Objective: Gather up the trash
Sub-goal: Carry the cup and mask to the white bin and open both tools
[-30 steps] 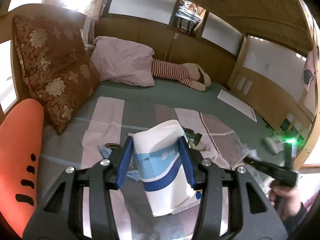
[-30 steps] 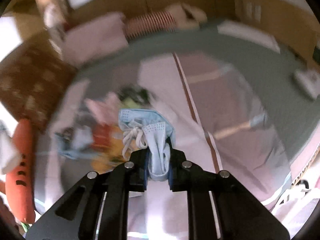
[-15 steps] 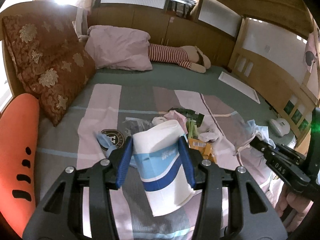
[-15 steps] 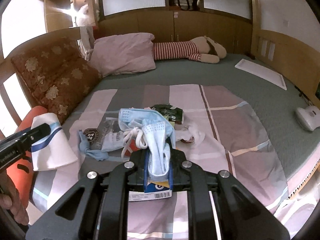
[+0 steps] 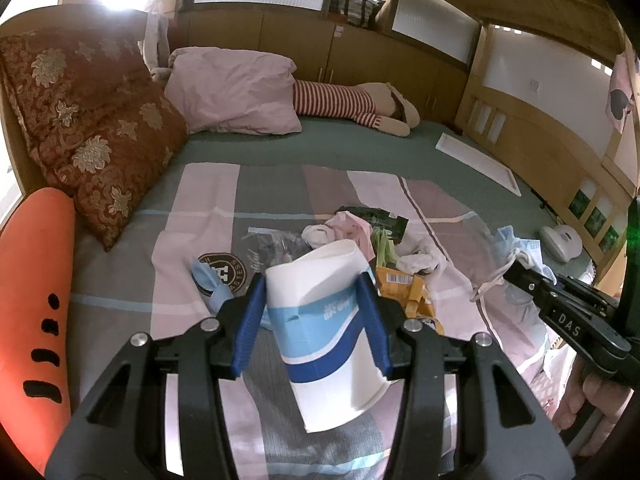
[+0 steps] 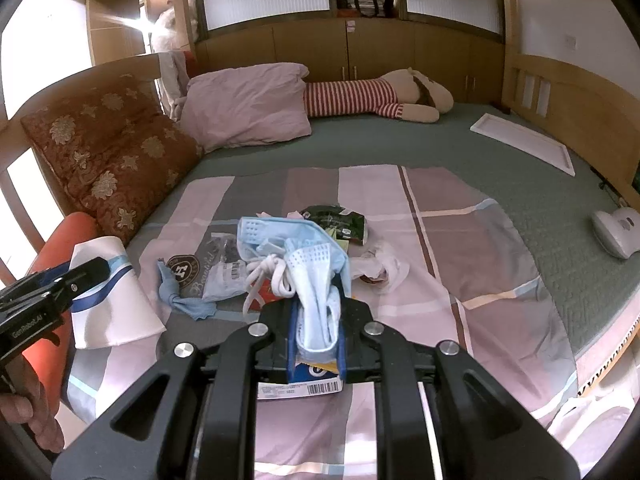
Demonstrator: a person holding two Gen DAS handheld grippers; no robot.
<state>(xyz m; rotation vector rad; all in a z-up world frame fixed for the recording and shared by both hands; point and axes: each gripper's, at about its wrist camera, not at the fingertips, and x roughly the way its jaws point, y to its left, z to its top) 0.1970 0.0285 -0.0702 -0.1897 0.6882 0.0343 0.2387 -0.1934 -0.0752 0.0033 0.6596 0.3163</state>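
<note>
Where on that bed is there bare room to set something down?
The green mattress cover lies bare between the pink pillow, the striped plush doll and the white flat board. The striped sheet's right half is free too. The trash pile crowds its middle.

White paper cup (image 5: 332, 320) with blue bands, squeezed, tilted, held off the bed. Blue face masks (image 6: 308, 272) bunched, ear loops dangling, also held aloft. Remaining wrappers (image 6: 336, 222) lie scattered on the striped sheet.
</note>
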